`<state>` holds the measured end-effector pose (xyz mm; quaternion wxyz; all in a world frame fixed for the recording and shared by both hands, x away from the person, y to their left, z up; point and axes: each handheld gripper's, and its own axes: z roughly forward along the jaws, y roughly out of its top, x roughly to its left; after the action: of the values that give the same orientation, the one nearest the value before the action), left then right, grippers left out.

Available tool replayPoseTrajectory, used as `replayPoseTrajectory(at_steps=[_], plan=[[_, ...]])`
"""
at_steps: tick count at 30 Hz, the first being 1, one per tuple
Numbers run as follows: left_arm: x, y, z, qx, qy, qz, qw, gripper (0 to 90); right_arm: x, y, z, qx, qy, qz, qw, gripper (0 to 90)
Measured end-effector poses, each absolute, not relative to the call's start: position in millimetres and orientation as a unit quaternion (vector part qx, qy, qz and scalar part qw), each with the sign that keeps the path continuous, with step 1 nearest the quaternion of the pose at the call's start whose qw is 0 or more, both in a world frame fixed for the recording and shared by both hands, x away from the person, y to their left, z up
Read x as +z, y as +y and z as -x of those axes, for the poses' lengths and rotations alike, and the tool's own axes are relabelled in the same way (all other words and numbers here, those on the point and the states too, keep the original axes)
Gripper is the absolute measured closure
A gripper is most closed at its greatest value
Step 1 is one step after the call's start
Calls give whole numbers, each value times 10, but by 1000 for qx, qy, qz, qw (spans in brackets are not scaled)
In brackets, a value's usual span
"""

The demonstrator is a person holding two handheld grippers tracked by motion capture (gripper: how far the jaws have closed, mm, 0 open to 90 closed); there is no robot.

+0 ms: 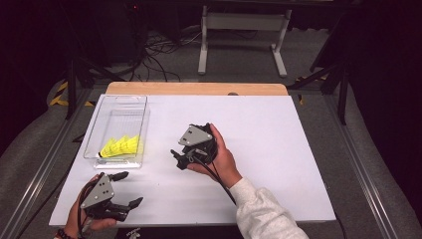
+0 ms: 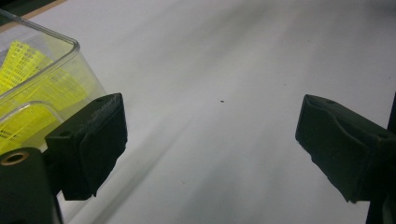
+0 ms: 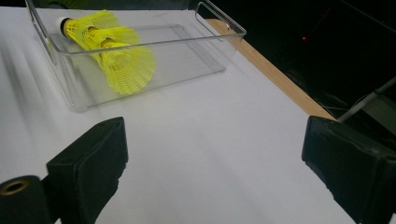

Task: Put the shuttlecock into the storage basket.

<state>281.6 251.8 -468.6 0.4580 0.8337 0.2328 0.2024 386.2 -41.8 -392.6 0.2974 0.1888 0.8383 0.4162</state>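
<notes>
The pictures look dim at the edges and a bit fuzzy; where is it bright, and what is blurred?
High view: light falls on the white table, while the floor around it sinks into dark. Left gripper view: the left tongs and the clear bin beside them are soft, and faint streaky shadows cross the table. Right gripper view: the yellow shuttlecocks are sharper, the right tongs blurred.

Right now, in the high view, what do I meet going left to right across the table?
Left hand-held gripper, open, at the near left edge → clear tray holding the yellow shuttlecocks → right hand-held gripper, open, near the middle → bare white tabletop out to the right edge.
</notes>
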Motion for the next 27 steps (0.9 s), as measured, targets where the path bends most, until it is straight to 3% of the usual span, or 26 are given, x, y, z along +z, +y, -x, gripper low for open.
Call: replayPoseTrajectory(at_steps=[27], plan=[[-4683, 2504, -2819, 202, 230, -835, 458, 101, -3943, -758, -3788, 408, 833, -197, 317, 75]])
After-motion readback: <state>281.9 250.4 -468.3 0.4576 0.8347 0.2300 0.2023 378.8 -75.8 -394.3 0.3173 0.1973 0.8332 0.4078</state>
